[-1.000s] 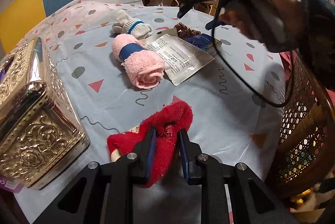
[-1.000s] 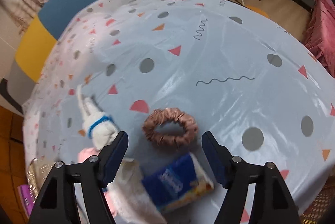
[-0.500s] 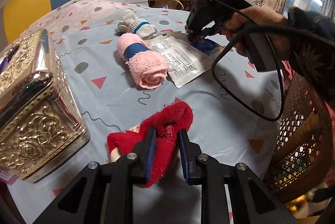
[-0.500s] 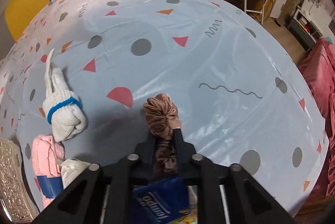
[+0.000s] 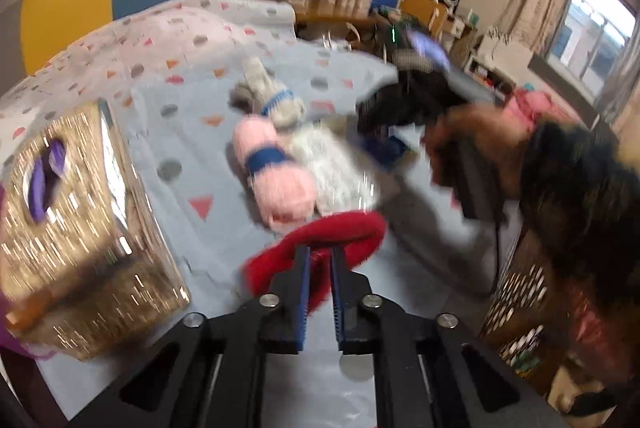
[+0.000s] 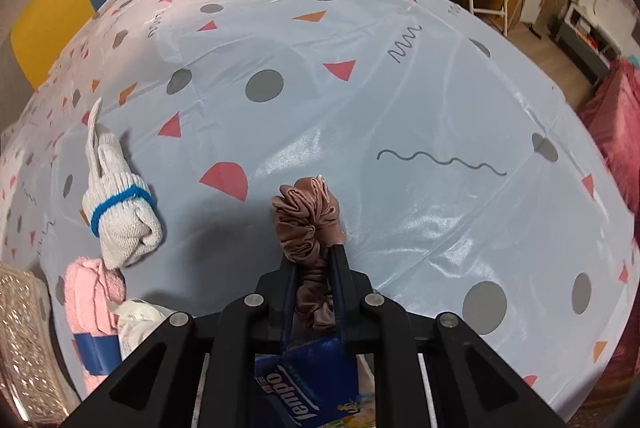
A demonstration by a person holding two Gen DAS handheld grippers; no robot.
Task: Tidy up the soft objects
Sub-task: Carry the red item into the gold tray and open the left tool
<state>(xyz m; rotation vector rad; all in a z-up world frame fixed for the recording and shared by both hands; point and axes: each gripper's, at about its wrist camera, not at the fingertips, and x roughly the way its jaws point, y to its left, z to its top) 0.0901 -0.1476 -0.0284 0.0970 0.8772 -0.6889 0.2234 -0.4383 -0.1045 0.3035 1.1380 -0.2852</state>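
Note:
My left gripper (image 5: 319, 255) is shut on a red fluffy sock (image 5: 340, 233) and holds it above the patterned tablecloth (image 5: 192, 132). Behind it lie a rolled pink towel (image 5: 276, 172) with a blue band and a rolled white glove (image 5: 276, 100) with a blue stripe. My right gripper (image 6: 314, 255) is shut on a brown satin scrunchie (image 6: 308, 216), squeezed flat and sticking out past the fingertips. The white glove (image 6: 120, 212) and the pink towel (image 6: 92, 284) show at the left of the right wrist view.
A gold embossed tissue box (image 5: 72, 220) stands at the left. A blue tissue pack (image 6: 308, 384) and a white foil packet (image 5: 336, 168) lie by the towel. A woven wicker basket (image 5: 520, 300) sits off the table's right edge. A hand (image 5: 472, 144) holds the other gripper.
My right gripper closed from wide open onto the scrunchie and squeezed it flat. My left gripper has risen with the red sock, lifting it off the cloth.

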